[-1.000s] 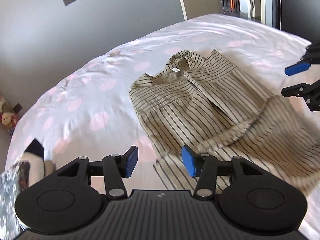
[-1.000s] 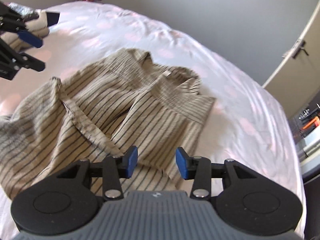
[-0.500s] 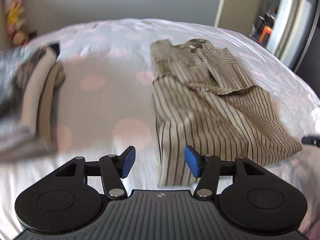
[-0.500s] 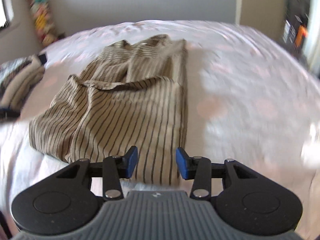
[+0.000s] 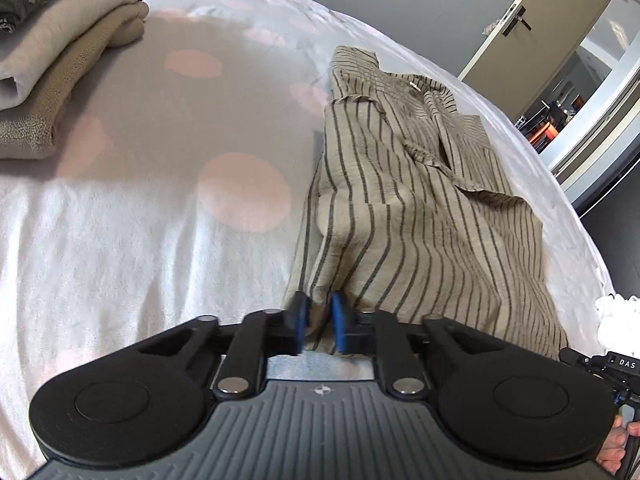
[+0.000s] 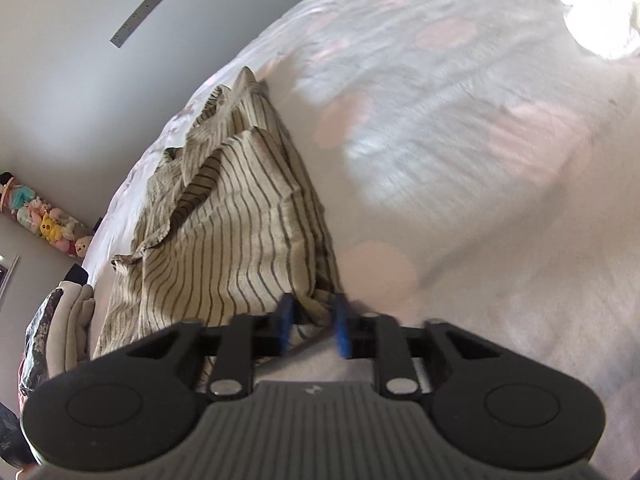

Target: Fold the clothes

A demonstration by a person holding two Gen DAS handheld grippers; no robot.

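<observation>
A beige shirt with dark stripes (image 5: 416, 208) lies lengthwise on the bed, its sides folded in and its collar at the far end. My left gripper (image 5: 318, 322) is shut on the near left corner of the hem, cloth bunched between the blue pads. In the right wrist view the same striped shirt (image 6: 228, 232) stretches away to the left, and my right gripper (image 6: 312, 322) is closed on its near right hem corner, with a fold of fabric pinched between the pads. The other handle and part of a hand show at the lower right of the left wrist view.
A stack of folded clothes (image 5: 60, 52) sits at the far left of the bed (image 5: 132, 240), also visible as folded clothes (image 6: 60, 336) in the right wrist view. A door (image 5: 532, 28) stands beyond the bed's far right edge. Plush toys (image 6: 44, 224) line the wall.
Both grippers dropped to the near hem and went from open to shut on its two corners. The views swung low and close to the bed.
</observation>
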